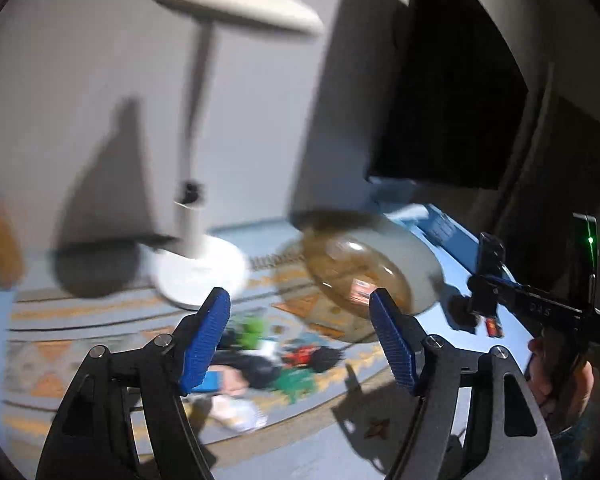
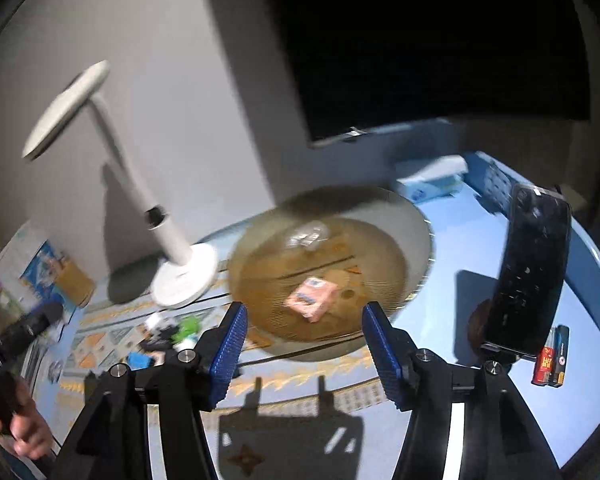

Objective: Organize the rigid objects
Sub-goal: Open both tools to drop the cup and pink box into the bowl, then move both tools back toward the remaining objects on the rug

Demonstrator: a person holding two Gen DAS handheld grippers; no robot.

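Seemingly one pink box (image 2: 311,299) lies in one amber bowl (image 2: 412,216).

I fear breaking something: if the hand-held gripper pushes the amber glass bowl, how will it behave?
The amber glass bowl looks rigid and fragile. Its glossy wall probably slips between pads. Wide and shallow, it should slide, not tip; the small pink box inside may shift.

A small box (image 2: 311,299) lies in the bowl (image 2: 414,224), lamp (image 2: 184,276) left.

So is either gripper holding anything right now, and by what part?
Nothing is held. The left gripper and right gripper both stand open with nothing between the pads; the pink box lies loose in the bowl.
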